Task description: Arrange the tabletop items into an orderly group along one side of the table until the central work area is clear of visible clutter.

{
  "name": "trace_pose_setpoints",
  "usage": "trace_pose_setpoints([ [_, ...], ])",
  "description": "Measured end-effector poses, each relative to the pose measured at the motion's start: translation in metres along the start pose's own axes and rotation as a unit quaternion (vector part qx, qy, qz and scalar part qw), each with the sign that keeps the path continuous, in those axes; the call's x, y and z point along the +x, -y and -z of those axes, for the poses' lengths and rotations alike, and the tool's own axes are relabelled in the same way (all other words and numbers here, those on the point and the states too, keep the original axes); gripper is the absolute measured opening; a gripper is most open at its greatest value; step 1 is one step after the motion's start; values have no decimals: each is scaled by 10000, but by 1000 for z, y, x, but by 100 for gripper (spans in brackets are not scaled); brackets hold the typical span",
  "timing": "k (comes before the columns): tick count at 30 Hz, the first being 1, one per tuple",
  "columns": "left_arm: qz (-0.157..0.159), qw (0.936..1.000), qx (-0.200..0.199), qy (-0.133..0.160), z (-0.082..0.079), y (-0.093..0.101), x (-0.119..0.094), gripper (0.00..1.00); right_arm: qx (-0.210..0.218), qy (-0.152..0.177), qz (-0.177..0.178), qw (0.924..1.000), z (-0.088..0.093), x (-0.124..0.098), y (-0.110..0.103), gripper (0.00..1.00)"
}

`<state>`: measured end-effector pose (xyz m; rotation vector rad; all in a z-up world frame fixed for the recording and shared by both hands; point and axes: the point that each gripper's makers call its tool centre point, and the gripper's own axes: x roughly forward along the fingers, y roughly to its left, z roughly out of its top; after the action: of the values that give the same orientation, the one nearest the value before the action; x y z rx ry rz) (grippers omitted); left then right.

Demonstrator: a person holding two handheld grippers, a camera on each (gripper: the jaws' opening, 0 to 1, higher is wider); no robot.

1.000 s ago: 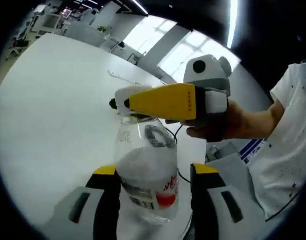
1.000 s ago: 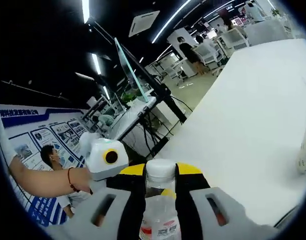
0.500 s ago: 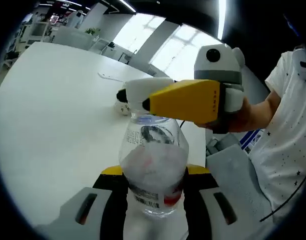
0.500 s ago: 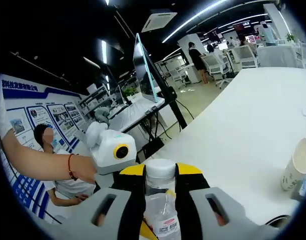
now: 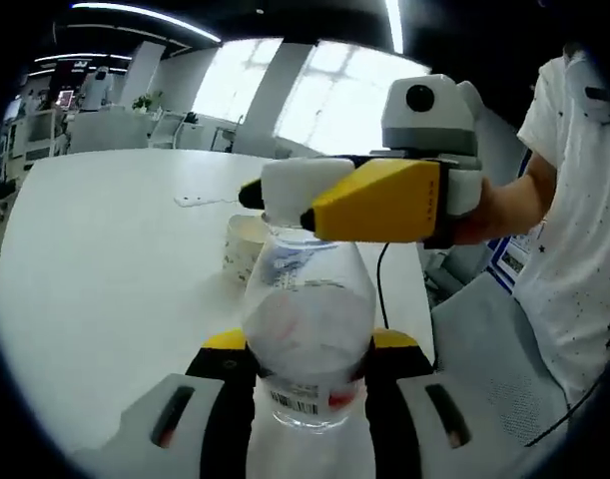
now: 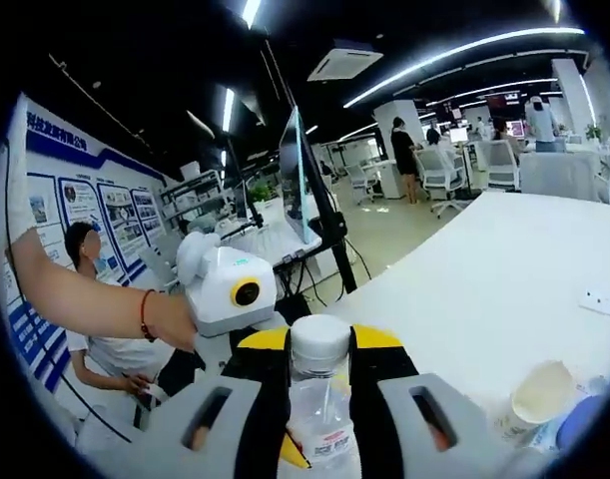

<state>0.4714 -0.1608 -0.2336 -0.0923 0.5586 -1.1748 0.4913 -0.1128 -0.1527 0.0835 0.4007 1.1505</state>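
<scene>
Bottle [image 5: 307,344] pinched at body by left tongs [image 5: 309,371], at cap by right tongs [image 6: 319,371]; paper cup [image 5: 243,246] on white surface [image 5: 105,259].

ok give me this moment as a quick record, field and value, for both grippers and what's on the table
left gripper: shut on the body of the bottle
right gripper: shut on the bottle's neck, just under the white cap
bottle: clear plastic, held upright by both grippers
paper cup: standing on the white table, beyond the bottle
person's sleeve: white, at the right of the left gripper view
</scene>
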Motion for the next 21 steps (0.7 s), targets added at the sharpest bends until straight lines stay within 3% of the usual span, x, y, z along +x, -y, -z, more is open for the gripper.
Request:
trace_pose_setpoints([
  [11, -11, 9982, 600, 38, -34, -21, 23, 42, -751, 54, 185, 9970, -22, -11, 27, 20],
  [21, -93, 9942, 1059, 154, -59, -44, 39, 41, -1424, 68, 302, 9893, -37, -10, 52, 20],
])
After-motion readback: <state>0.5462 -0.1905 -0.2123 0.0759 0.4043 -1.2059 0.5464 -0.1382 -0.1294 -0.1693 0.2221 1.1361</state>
